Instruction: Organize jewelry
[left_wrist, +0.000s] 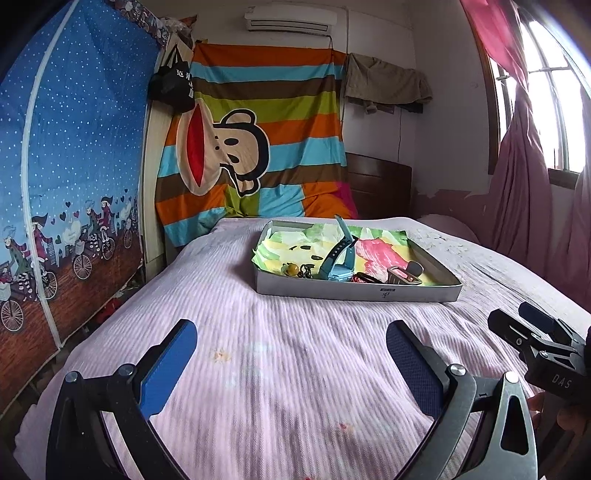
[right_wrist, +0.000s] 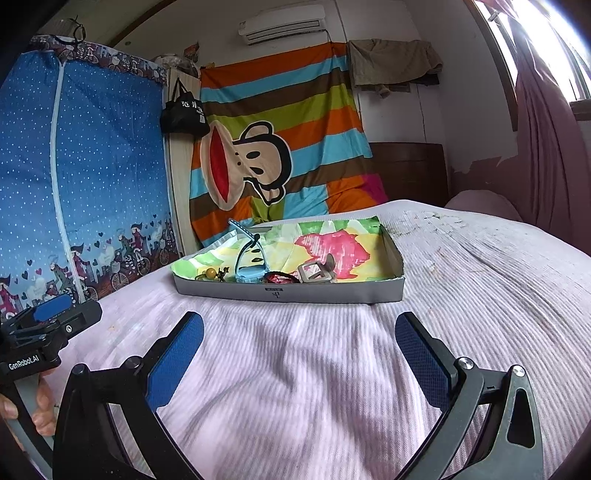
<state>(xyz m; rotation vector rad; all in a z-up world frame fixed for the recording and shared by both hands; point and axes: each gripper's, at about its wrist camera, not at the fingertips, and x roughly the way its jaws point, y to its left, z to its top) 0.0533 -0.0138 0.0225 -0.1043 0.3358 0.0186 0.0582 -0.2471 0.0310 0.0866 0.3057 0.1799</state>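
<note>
Both tongs hang spread wide over the bed, holding and touching nothing: the left tongs (left_wrist: 291, 363) show their blue pads far apart above the pink striped bedspread (left_wrist: 258, 321), and the right tongs (right_wrist: 301, 360) are spread just as wide over the same cloth. Each pair shows at the edge of the other's view, the two side by side and apart. The jewelry lies ahead of them in a shallow grey box (left_wrist: 354, 290) that rests on the bed, well beyond the fingertips. Its items crowd along the near wall: a light blue watch (left_wrist: 334, 264) with its strap standing up, a bead charm (left_wrist: 291, 268) with a yellow ball to its left, a red and black band (right_wrist: 282, 277) just right of the watch, and a metal buckle (right_wrist: 314, 273) further right. A cloth (right_wrist: 332, 240) printed in green, yellow and pink lines the box floor. Behind the bed hangs a striped sheet (left_wrist: 258, 122) with a cartoon monkey face, a blue dotted wardrobe cover (left_wrist: 74, 147) stands to the left, and pink curtains (left_wrist: 524, 184) frame the window on the right.
</note>
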